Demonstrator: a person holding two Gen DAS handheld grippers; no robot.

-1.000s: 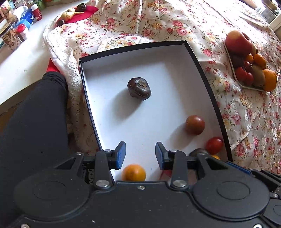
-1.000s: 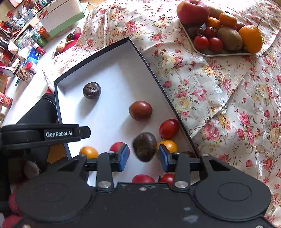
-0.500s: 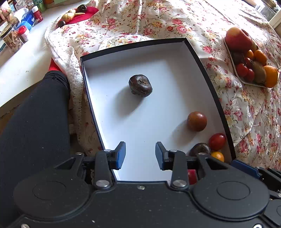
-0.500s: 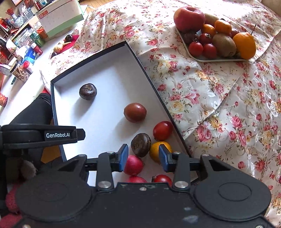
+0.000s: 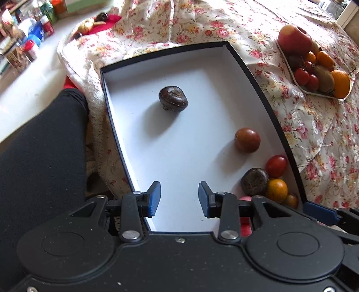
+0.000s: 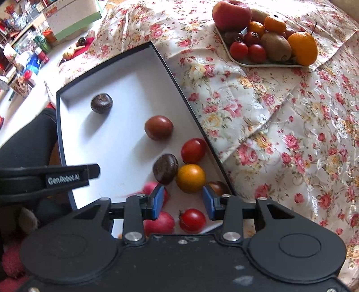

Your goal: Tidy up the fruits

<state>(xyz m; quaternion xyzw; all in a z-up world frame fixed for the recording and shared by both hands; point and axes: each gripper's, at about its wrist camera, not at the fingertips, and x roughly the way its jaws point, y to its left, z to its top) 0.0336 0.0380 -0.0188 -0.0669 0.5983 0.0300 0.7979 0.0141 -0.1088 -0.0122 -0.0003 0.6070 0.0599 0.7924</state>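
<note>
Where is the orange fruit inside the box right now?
In the right wrist view, the orange fruit lies near the box right wall, touching the dark brown fruit on its left, just below a red tomato.

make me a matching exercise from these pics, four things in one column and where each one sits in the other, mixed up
Things
1. apple
2. dark wrinkled fruit
3. orange fruit
4. blue-capped bottle

Places
A. alone near the far left corner of the box
B. on the white counter left of the floral cloth
C. far end of the tray
D. in the cluster by the box's right wall, touching another dark fruit

Pairs: 1-C, 2-A, 3-D, 4-B
</note>
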